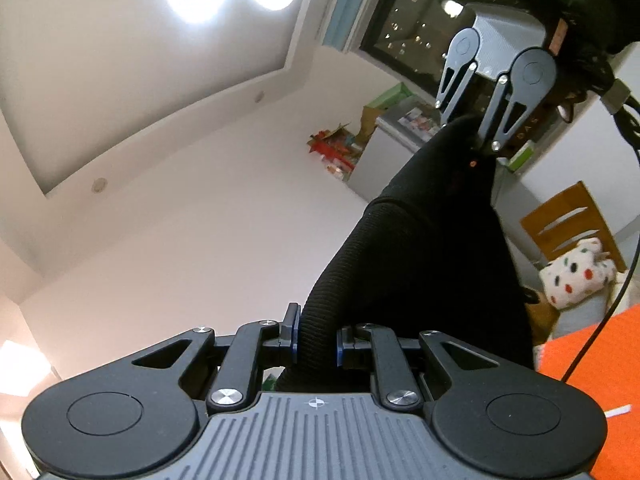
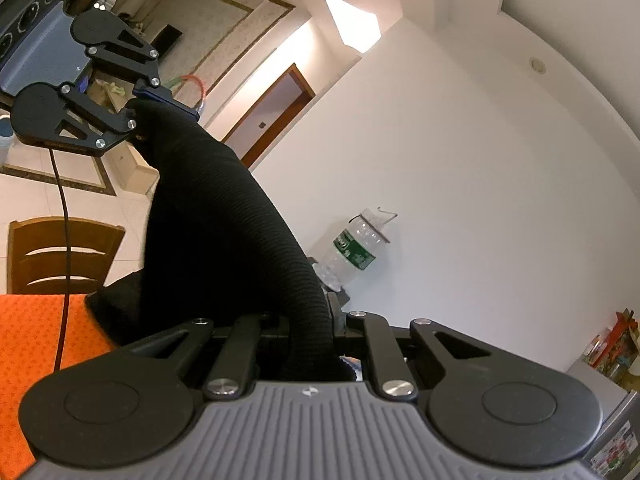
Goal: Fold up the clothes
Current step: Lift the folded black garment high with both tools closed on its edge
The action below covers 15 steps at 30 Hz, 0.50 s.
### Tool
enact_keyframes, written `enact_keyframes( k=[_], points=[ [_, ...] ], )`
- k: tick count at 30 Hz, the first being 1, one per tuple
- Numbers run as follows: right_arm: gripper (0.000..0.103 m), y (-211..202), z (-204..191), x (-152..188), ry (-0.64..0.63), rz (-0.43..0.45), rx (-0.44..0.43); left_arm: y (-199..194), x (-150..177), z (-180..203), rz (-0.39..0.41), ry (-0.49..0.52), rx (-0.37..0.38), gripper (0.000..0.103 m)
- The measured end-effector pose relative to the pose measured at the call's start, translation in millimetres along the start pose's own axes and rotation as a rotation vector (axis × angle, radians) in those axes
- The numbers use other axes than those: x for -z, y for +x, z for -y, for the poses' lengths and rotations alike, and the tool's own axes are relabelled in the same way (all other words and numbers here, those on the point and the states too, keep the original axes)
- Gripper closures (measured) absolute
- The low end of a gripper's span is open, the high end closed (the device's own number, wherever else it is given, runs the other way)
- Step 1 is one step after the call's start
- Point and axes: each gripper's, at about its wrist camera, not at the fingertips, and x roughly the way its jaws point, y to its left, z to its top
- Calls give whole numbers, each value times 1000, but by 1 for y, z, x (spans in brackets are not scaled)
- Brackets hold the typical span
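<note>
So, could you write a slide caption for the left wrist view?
Both grippers, left gripper and right gripper, hold a black ribbed garment stretched above the orange table.

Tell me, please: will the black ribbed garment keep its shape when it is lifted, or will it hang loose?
The black ribbed garment will probably hang loose: between the left gripper and the right gripper it sags in soft folds. It seems light, since two small pinches carry it. The ribbed knit likely stretches and should not slip easily.
</note>
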Motion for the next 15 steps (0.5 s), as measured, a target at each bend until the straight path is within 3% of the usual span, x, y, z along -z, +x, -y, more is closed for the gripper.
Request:
enact_keyframes(
  k=[5, 11, 15],
  points=[
    [88, -32, -55, 47, 18, -22, -44, -59, 16, 60, -19, -65, 83, 85],
    [89, -115, -182, 103, 49, -150, -172, -158, 45, 156, -89, -150, 207, 85],
    [89, -162, -253, 136, 101, -262, -285, -223, 59, 209, -177, -202, 305, 85]
  ],
)
